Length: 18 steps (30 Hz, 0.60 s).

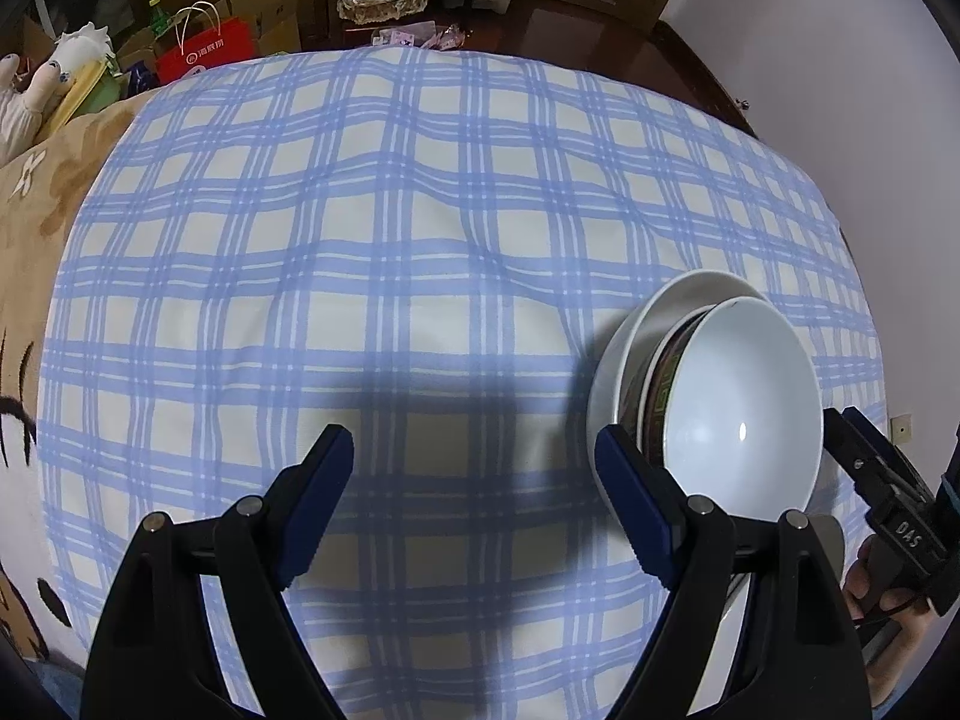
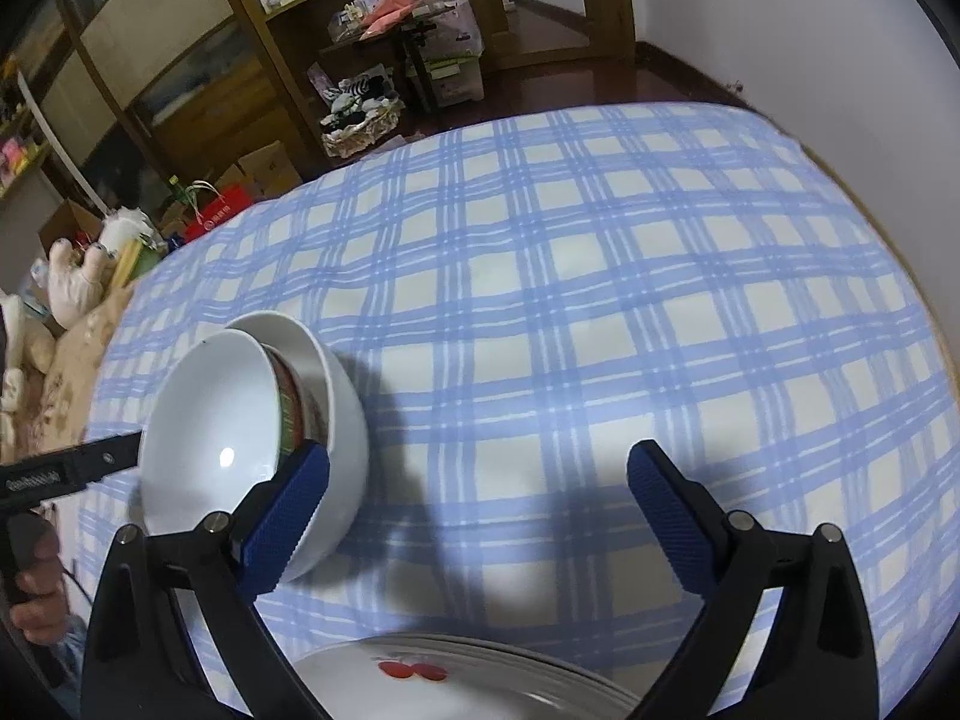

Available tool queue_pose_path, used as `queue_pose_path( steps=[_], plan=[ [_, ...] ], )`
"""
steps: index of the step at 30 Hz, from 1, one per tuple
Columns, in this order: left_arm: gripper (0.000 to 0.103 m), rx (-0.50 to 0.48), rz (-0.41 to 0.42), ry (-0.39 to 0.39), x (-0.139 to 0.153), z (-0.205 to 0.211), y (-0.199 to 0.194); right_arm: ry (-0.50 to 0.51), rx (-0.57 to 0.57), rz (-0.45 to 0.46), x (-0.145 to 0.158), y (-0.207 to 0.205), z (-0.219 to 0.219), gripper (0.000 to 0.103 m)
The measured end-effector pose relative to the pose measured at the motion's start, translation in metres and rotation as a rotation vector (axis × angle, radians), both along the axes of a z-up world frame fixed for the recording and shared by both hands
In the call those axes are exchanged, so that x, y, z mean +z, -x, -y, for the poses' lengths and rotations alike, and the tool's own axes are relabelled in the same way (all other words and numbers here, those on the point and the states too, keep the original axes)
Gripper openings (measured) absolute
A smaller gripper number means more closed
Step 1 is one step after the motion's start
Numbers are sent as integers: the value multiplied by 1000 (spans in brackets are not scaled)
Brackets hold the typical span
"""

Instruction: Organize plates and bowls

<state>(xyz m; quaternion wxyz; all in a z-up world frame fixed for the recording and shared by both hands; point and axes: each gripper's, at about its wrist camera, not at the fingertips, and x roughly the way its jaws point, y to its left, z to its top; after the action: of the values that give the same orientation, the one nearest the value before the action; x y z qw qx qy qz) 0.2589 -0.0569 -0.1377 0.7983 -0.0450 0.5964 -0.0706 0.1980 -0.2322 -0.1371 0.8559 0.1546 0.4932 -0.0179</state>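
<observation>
Plates point(image 2: 456, 684), stacked and white with a red mark on the top one, lie nearest the right wrist camera at six o'clock, between the arms of the right gripper point(image 2: 480, 516). Its blue-padded fingers stand wide apart and hold nothing; the left pad point(image 2: 288, 516) overlaps the stack of bowls point(image 2: 252, 438) in this view, though whether it touches cannot be told.

Going left to right in the left wrist view: a brown patterned blanket point(image 1: 36, 210) runs along the nine o'clock edge, with a red paper bag point(image 1: 204, 51) and a plush toy point(image 1: 36, 84) on the clutter at ten to eleven o'clock. The blue-checked cloth point(image 1: 390, 240) fills the middle. At six o'clock the left gripper point(image 1: 474, 468) hangs over bare cloth, fingers spread wide, gripping nothing. The nested bowls point(image 1: 738, 396) sit on the cloth at four o'clock, tilted: a white inner bowl, a patterned one under it, a white outer one. The left gripper's right pad point(image 1: 636, 516) is just in front of their near rim. At the three to four o'clock edge the other gripper's black finger appears beside the bowls.
</observation>
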Motion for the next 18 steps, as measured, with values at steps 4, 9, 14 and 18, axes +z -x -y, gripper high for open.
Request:
queue_pose_path(
  steps=[4, 9, 14, 18],
  plan=[
    [82, 6, -13, 12, -2, -1, -1, -4, 33, -15, -2, -2, -6, 103],
    [82, 18, -21, 9, -5, 0, 0, -12, 28, -37, -6, -4, -8, 103],
    [82, 16, -28, -15, -9, 4, -2, 2, 43, -50, -6, -7, -8, 103],
    [82, 22, -15, 9, -3, -1, -2, 21, 48, -38, -4, -7, -9, 103]
  ],
)
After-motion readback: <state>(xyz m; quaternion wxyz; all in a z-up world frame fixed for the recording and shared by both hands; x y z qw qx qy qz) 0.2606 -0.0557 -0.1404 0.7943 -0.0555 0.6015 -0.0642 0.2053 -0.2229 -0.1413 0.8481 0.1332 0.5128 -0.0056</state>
